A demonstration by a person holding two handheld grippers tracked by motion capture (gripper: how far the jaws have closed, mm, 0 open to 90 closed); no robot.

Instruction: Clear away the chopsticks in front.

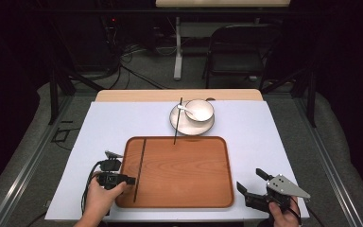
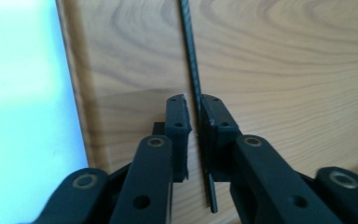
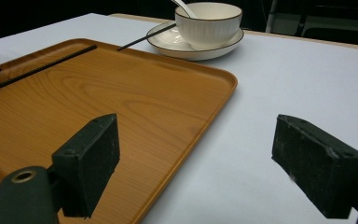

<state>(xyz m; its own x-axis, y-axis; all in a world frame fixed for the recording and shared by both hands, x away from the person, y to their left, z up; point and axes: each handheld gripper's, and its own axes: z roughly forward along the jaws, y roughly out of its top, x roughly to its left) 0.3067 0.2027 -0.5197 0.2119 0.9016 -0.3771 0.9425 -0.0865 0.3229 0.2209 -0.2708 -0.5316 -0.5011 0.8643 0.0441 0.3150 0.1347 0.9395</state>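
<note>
Left gripper (image 2: pixel 194 116): jaws narrow, slightly parted around chopstick (image 2: pixel 192 60) lying on tray (image 2: pixel 284 70)
Right gripper (image 3: pixel 196 158): jaws wide, empty, over tabletop (image 3: pixel 270 93)

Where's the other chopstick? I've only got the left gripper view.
Observer: The second chopstick lies across the plate, with its near tip over the far edge of the tray.
Operator: Anything on that plate?
Observer: A bowl with a spoon in it.
Operator: And the right hand-held gripper?
Observer: The right hand-held gripper is open and holds nothing. It is over the table, right of the tray.
</note>
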